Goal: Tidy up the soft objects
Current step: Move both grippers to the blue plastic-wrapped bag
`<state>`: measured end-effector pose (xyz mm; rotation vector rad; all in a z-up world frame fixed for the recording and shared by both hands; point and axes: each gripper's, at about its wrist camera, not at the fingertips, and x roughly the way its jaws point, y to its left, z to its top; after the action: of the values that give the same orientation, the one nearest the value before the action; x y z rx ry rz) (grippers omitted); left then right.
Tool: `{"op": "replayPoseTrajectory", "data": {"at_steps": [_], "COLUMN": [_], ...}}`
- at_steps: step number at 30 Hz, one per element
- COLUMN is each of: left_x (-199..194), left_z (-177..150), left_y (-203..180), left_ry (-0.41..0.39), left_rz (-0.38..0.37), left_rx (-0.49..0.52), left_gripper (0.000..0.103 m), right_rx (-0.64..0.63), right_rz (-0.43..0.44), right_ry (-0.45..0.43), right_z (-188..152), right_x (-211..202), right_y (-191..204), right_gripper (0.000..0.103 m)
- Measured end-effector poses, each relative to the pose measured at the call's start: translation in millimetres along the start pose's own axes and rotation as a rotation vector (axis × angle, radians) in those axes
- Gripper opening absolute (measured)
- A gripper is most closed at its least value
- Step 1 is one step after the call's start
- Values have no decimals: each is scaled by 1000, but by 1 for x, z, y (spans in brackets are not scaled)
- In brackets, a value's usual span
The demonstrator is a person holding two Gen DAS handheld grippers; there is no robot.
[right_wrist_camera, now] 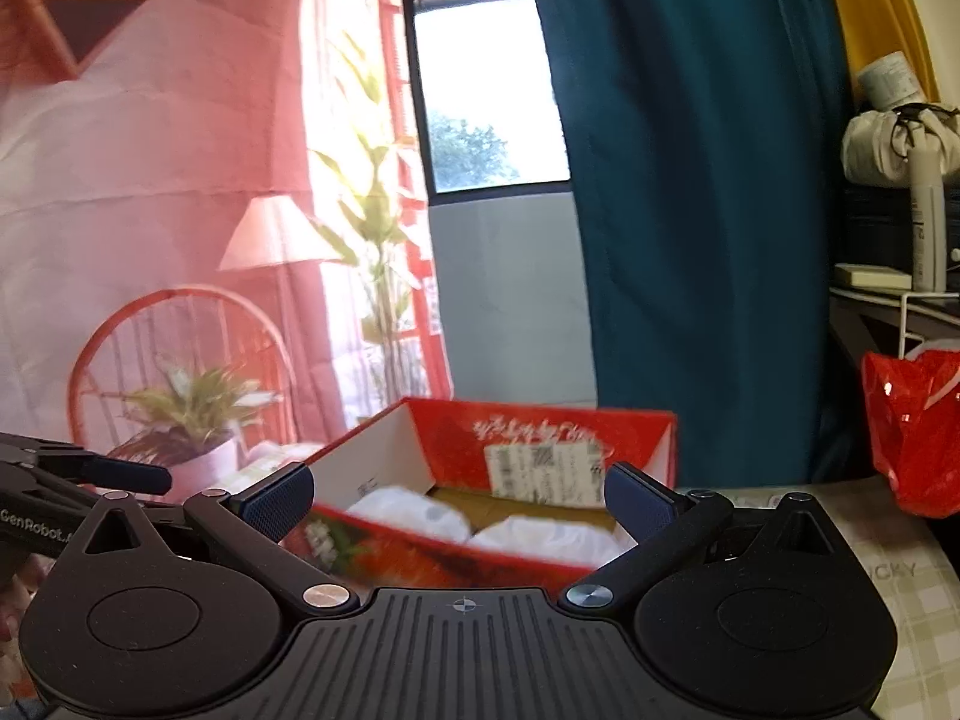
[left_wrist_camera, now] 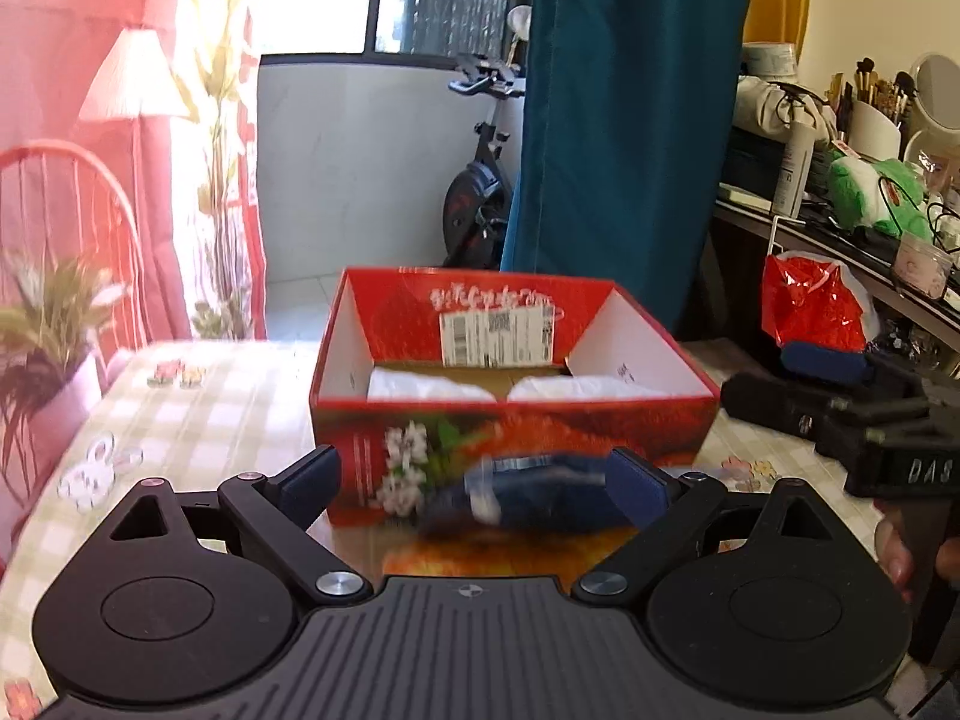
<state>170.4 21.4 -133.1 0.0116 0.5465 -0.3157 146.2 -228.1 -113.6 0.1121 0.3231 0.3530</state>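
An open red box (left_wrist_camera: 516, 420) with a flower print stands on the table; it also shows in the right wrist view (right_wrist_camera: 540, 438). Two white soft bundles (left_wrist_camera: 432, 387) (left_wrist_camera: 576, 387) lie inside it, also seen from the right wrist (right_wrist_camera: 408, 510) (right_wrist_camera: 540, 531). A dark blue soft item (left_wrist_camera: 540, 501), blurred, lies in front of the box between the fingers of my open left gripper (left_wrist_camera: 474, 483). My right gripper (right_wrist_camera: 459, 501) is open and empty, above the box's near edge; its body shows at the right of the left wrist view (left_wrist_camera: 840, 414).
The table has a checked cloth (left_wrist_camera: 198, 420). A red plastic bag (left_wrist_camera: 810, 300) hangs at the right by a cluttered shelf (left_wrist_camera: 840, 240). A teal curtain (left_wrist_camera: 618, 120) and an exercise bike (left_wrist_camera: 480, 192) stand behind. A printed pink backdrop (right_wrist_camera: 150, 180) is on the left.
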Motion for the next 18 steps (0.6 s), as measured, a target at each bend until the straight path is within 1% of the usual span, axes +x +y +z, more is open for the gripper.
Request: {"op": "replayPoseTrajectory", "data": {"at_steps": [2, 4, 6, 9, 10, 12, 14, 18], "left_x": [0, 2, 2, 6, 8, 16, 23, 38], "left_z": [-5, -7, -8, -14, -16, -18, -21, -21], "left_y": [0, 1, 2, 2, 2, 4, 5, 4], "left_ry": [10, 19, 19, 24, 31, 51, 62, 80], "left_rz": [-5, 3, 7, 2, 1, 0, -7, -19], "left_rx": [-9, -6, 8, 36, 42, 42, 37, 61], "left_gripper": [94, 88, 84, 79, 77, 74, 73, 71], "right_rx": [0, -7, -28, -53, -56, -52, -45, -33], "right_rz": [4, -10, -17, -31, -32, -32, -29, -7], "right_ry": [25, 59, 86, 102, 110, 129, 144, 186], "right_z": [-9, -19, -27, -38, -41, -47, -52, -57], "right_x": [-1, 0, 0, -2, -1, 2, 6, 20], "right_y": [4, 8, 12, 13, 11, 8, 5, -4], "right_gripper": [103, 103, 103, 103, 102, 102, 100, 91]}}
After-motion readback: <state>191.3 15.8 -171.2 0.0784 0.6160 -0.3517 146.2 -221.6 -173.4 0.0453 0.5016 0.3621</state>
